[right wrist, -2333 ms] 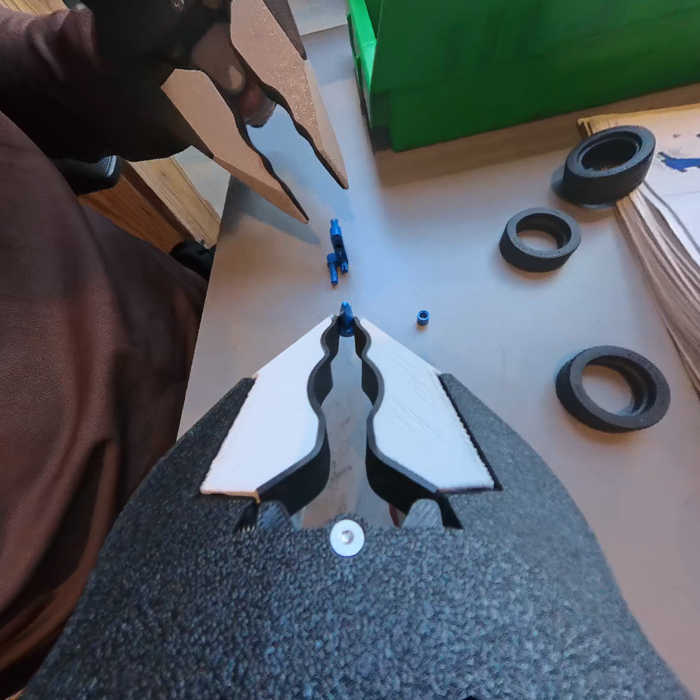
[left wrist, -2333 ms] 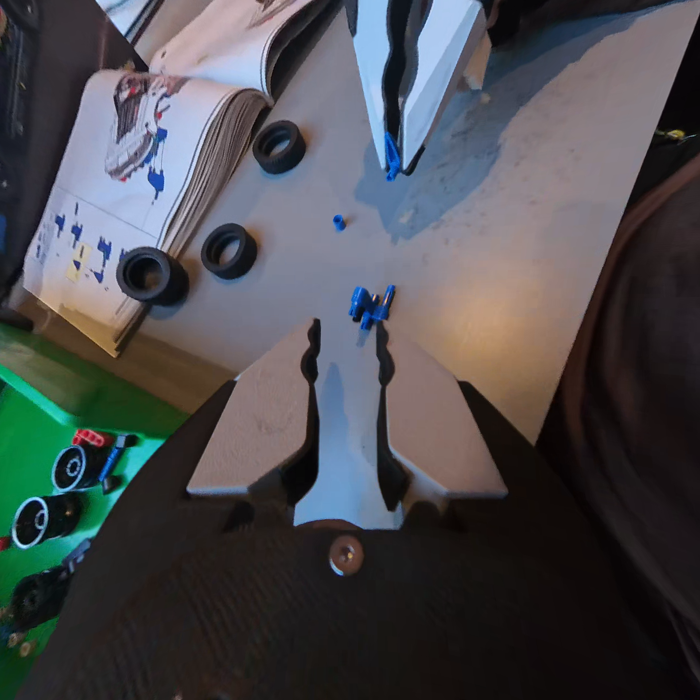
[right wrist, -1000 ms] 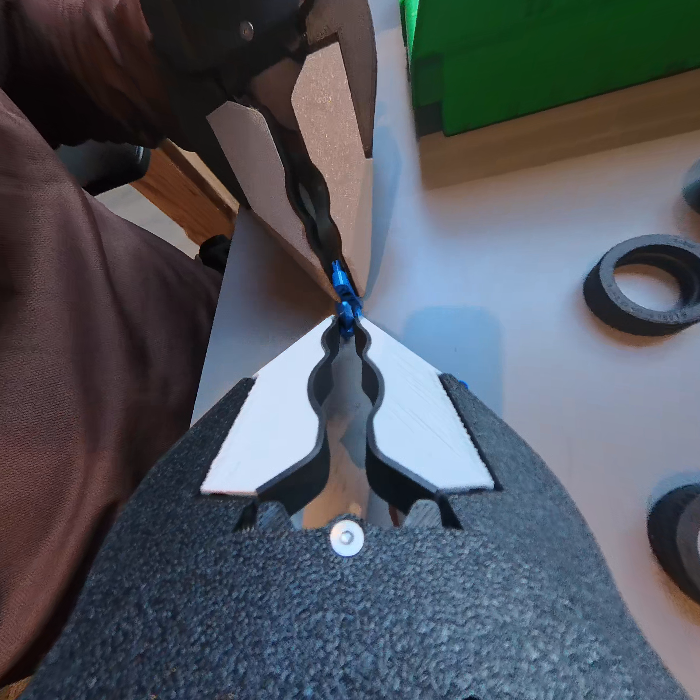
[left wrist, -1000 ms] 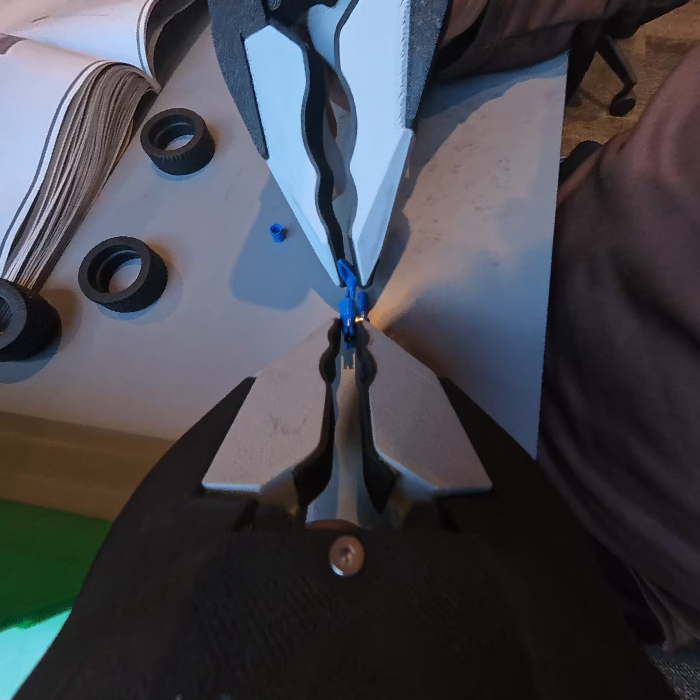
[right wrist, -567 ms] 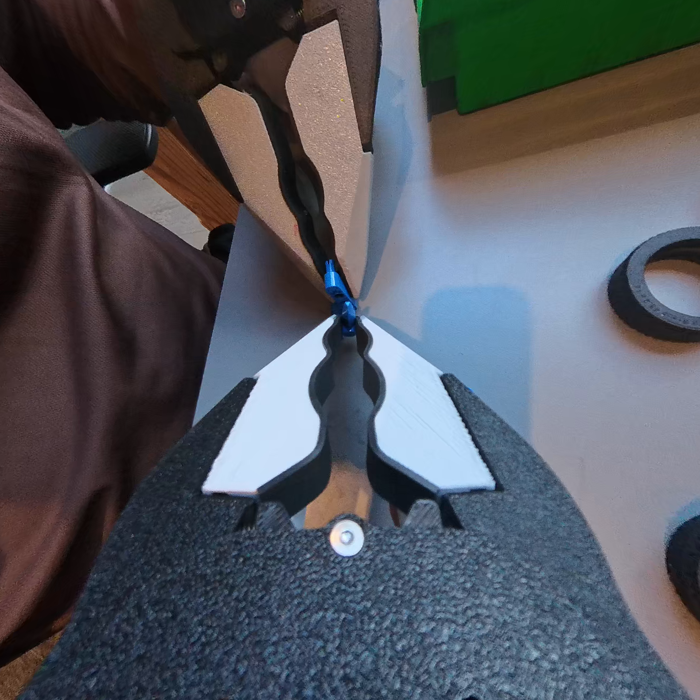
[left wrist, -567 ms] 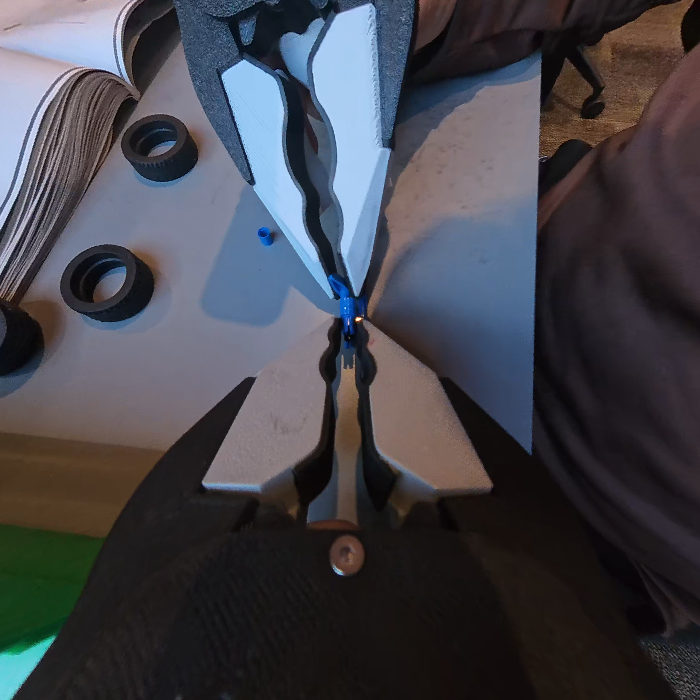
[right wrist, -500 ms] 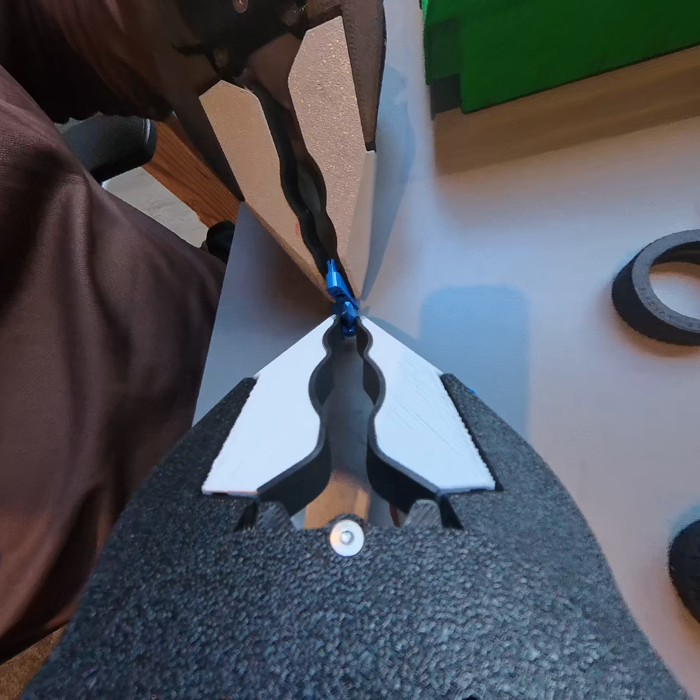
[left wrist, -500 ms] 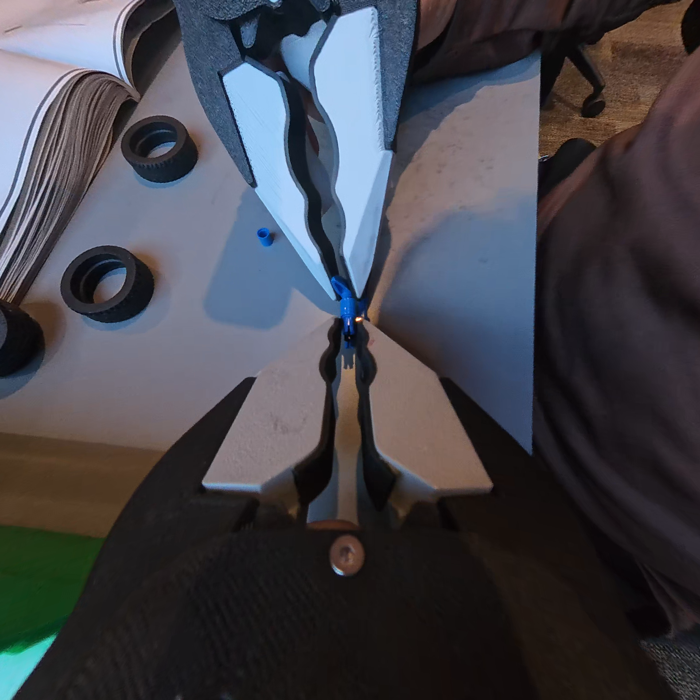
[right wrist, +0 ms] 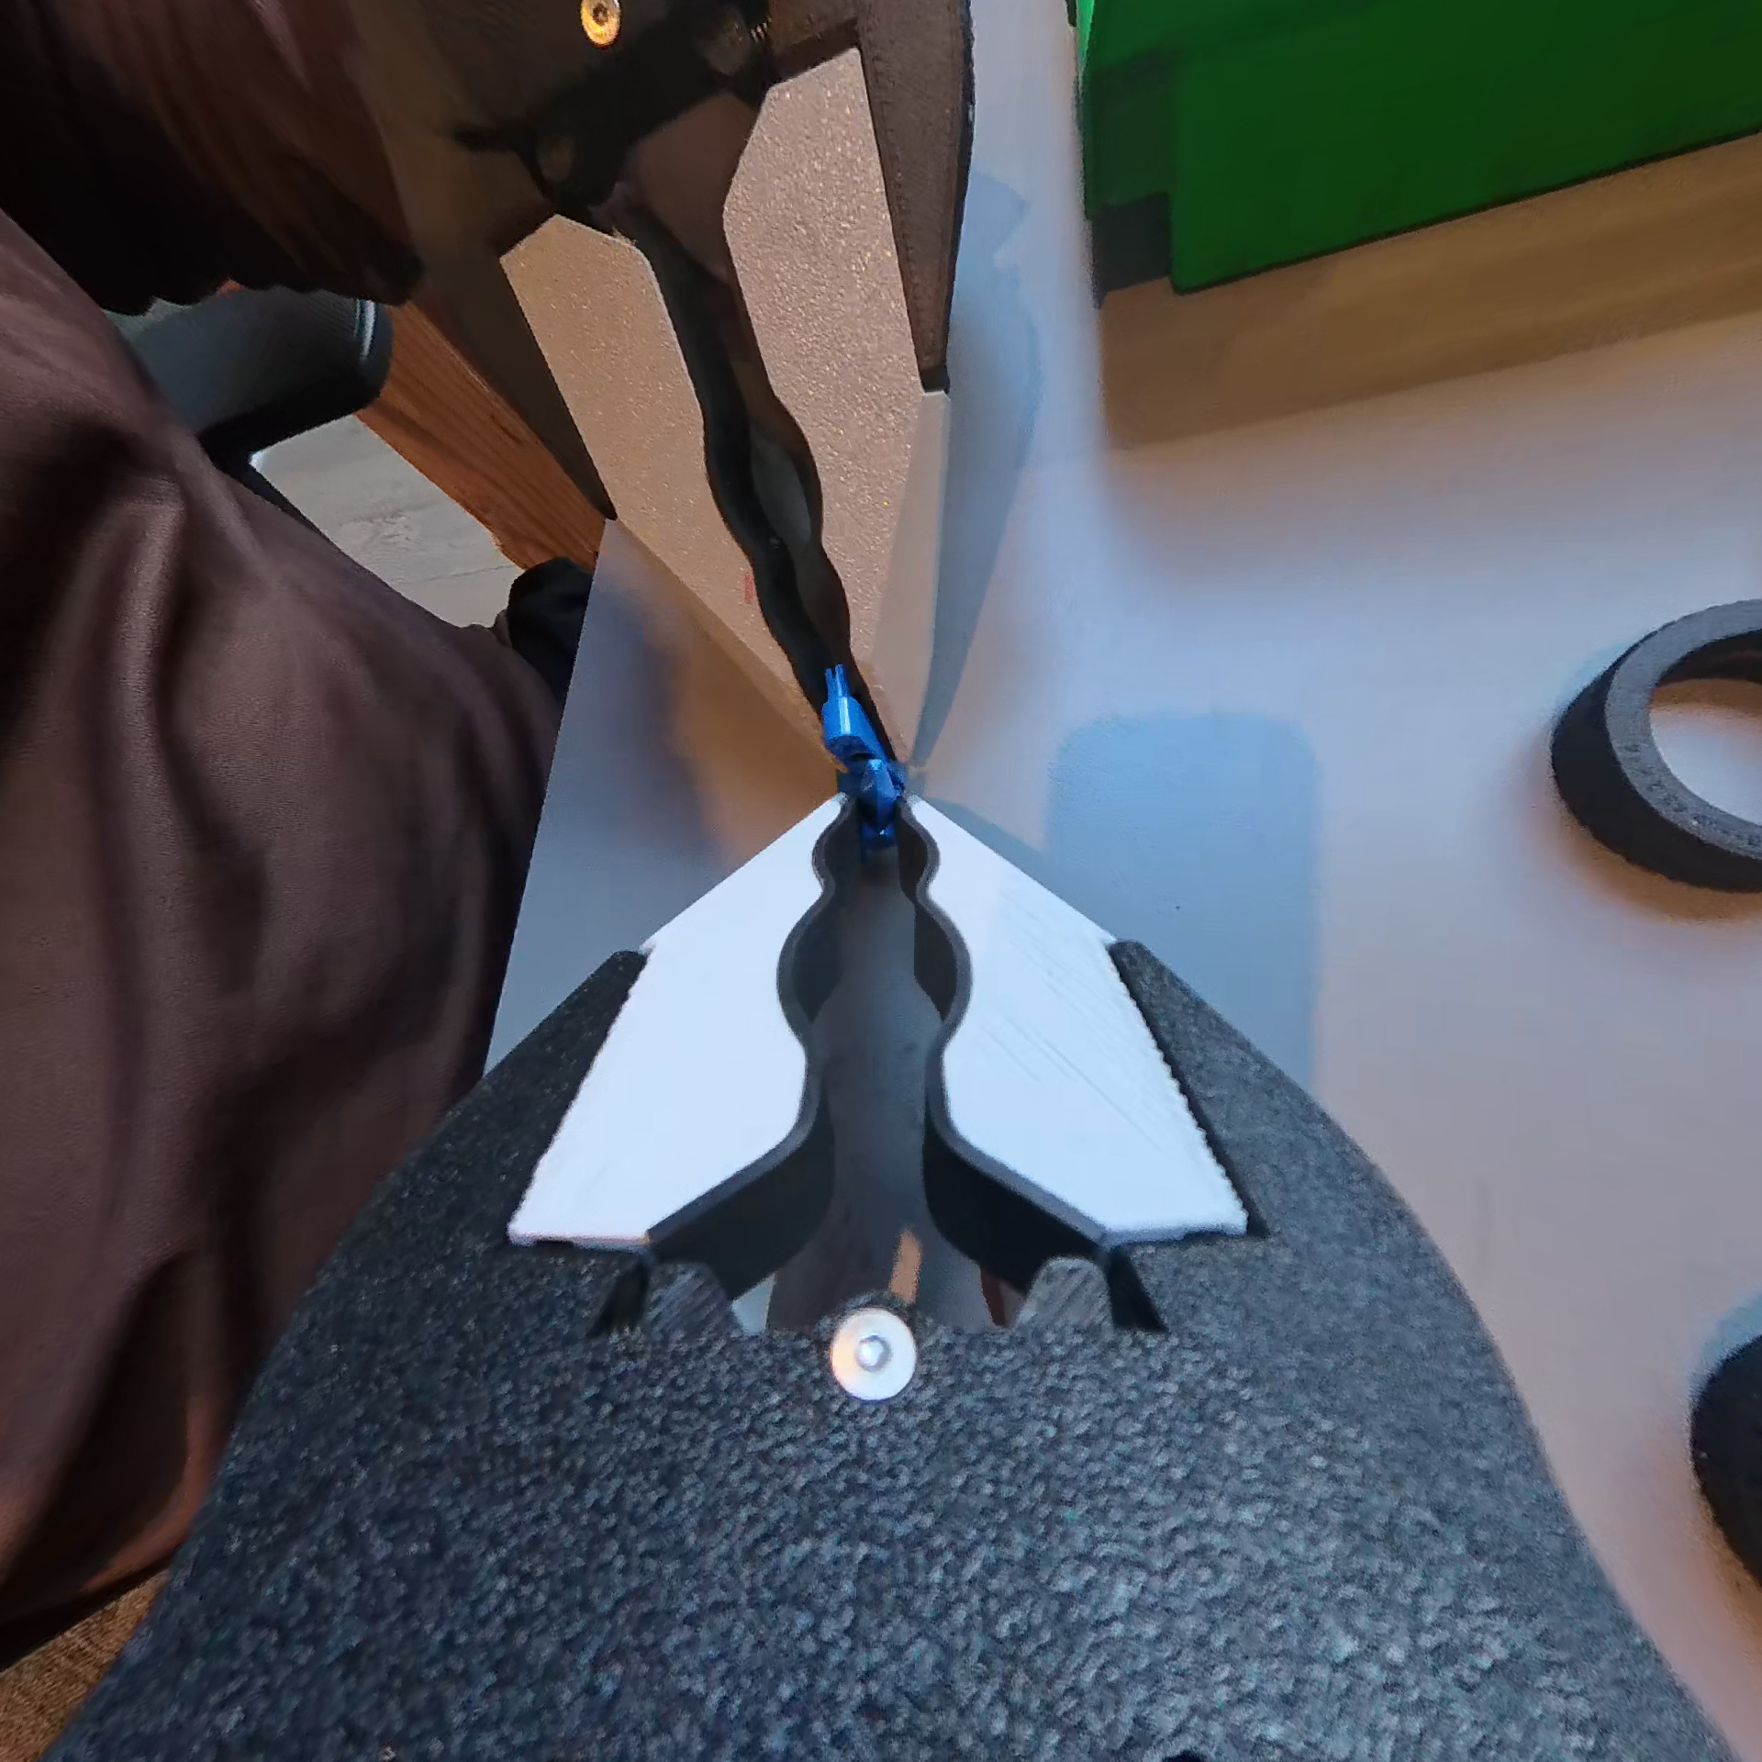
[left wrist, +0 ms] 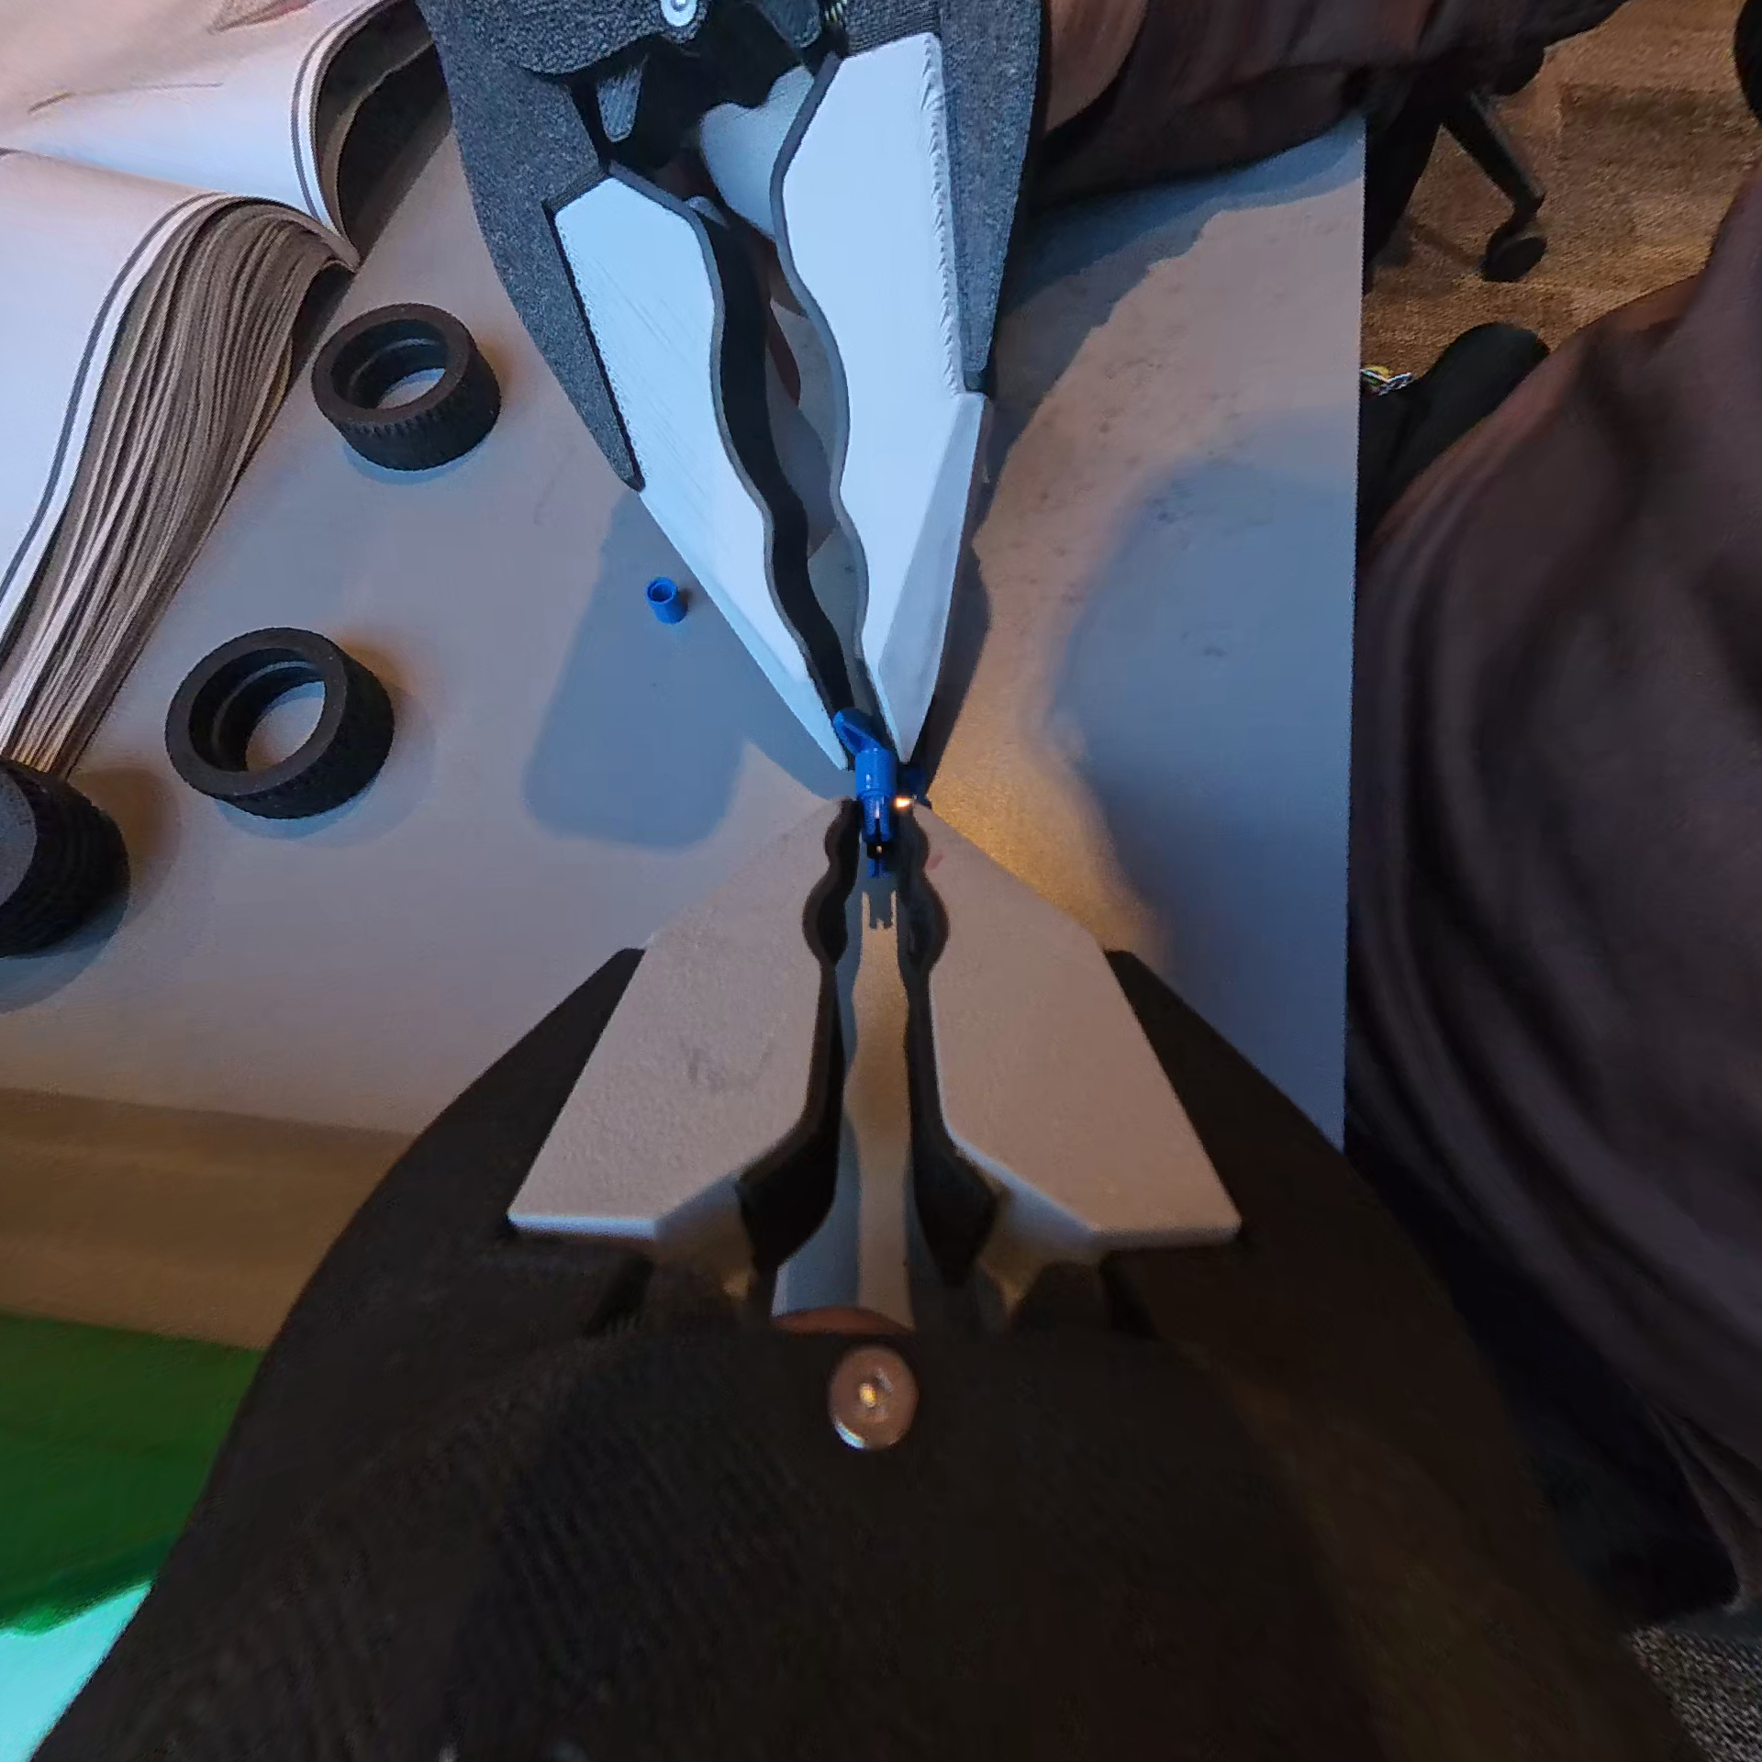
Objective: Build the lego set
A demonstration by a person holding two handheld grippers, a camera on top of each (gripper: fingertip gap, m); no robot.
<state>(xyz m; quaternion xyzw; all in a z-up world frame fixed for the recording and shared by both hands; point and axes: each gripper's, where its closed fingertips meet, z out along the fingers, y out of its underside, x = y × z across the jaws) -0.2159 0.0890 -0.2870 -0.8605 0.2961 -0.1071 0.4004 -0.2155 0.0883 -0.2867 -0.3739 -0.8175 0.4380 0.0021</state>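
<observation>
1. Pinching a small blue Lego connector piece [left wrist: 873,828] at its very tips, the left gripper [left wrist: 875,837] has its fingers closed almost together on it, above the grey tabletop [left wrist: 1173,610].
2. Facing it tip to tip, the right gripper [right wrist: 873,828] is likewise clamped on a blue Lego pin [right wrist: 875,828], fingers nearly together.
3. The two blue parts touch at the point where both sets of tips meet; whether they are fully joined cannot be told.
4. In the left wrist view, the right gripper [left wrist: 870,744] comes down from the top of the frame, with a blue part at its tip.
5. In the right wrist view, the left gripper [right wrist: 863,739] reaches in from the upper left, a blue part showing between its fingers.
6. A loose blue bush [left wrist: 665,603] lies on the table, near the right gripper's fingers but apart from them.
7. Two black tyres [left wrist: 407,385] [left wrist: 280,723] lie flat beside an open instruction book [left wrist: 143,315]; a third tyre [left wrist: 52,858] is cut off at the left edge.
8. A green bin [right wrist: 1411,133] stands at the far edge of the table in the right wrist view.
9. The person's dark brown sleeve [right wrist: 238,763] fills the left of that view.
</observation>
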